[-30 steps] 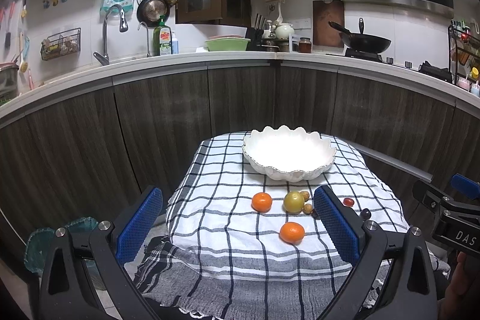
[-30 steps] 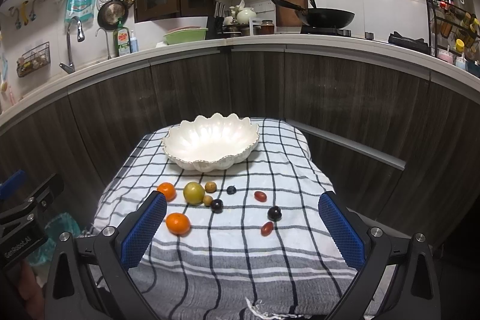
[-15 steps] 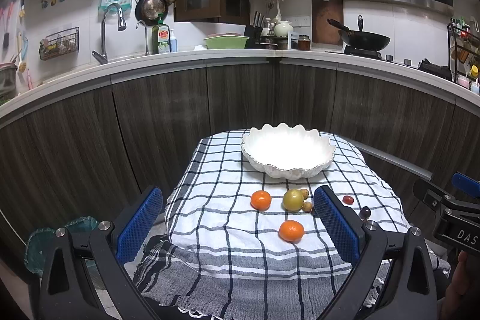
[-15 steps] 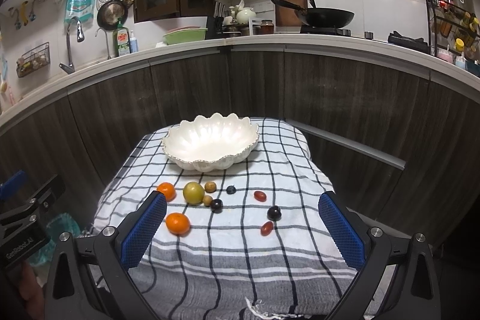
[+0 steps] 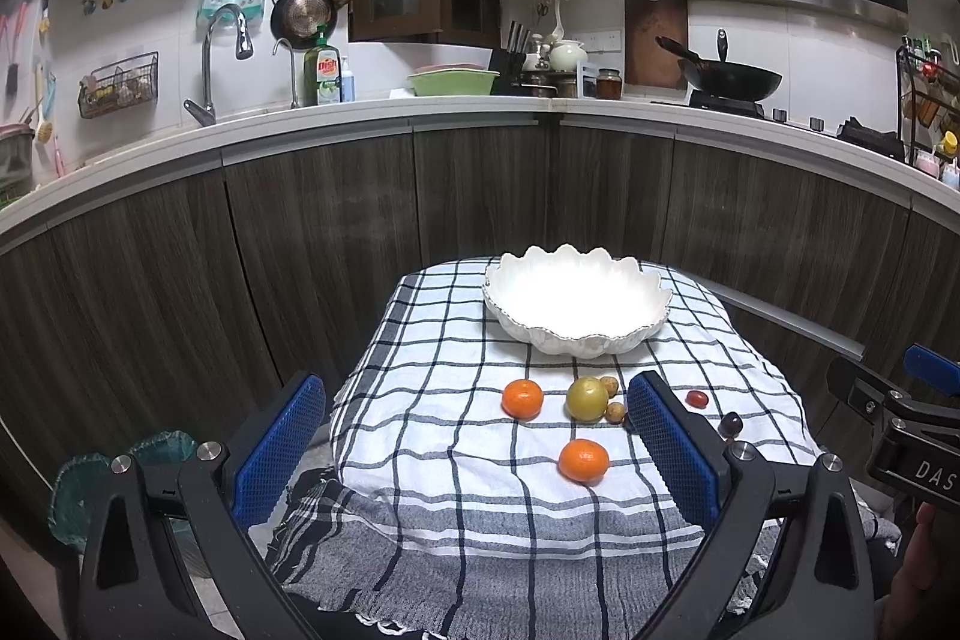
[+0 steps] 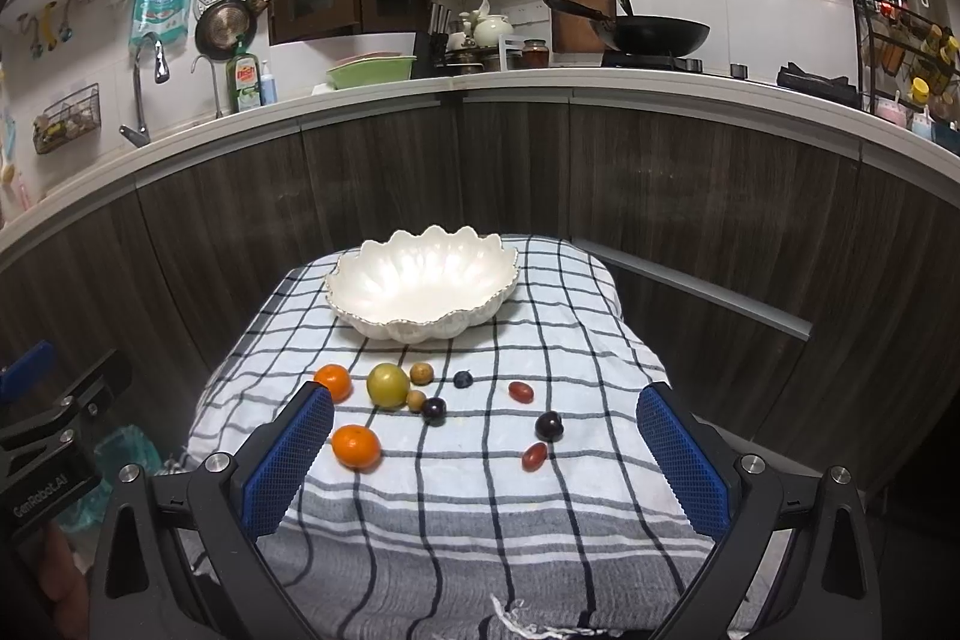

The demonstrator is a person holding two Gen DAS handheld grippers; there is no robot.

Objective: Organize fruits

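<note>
We are holding both the left tongs (image 5: 474,451) and the right tongs (image 6: 486,451) spread wide with nothing in them, low in each frame. Beyond them, loose fruit is lying mid-frame on the checked cloth (image 6: 456,508): two oranges (image 6: 356,447), a green fruit (image 6: 388,385), plums (image 6: 548,425). The white bowl (image 6: 423,283) above is sitting empty. We judge nothing is gathered yet; next we should be closing on the nearest orange.

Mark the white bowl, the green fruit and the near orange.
white bowl (image 6: 384,317): right wrist view, front outer wall.
green fruit (image 6: 388,385): right wrist view, centre of skin.
near orange (image 6: 356,447): right wrist view, centre of skin.
</note>
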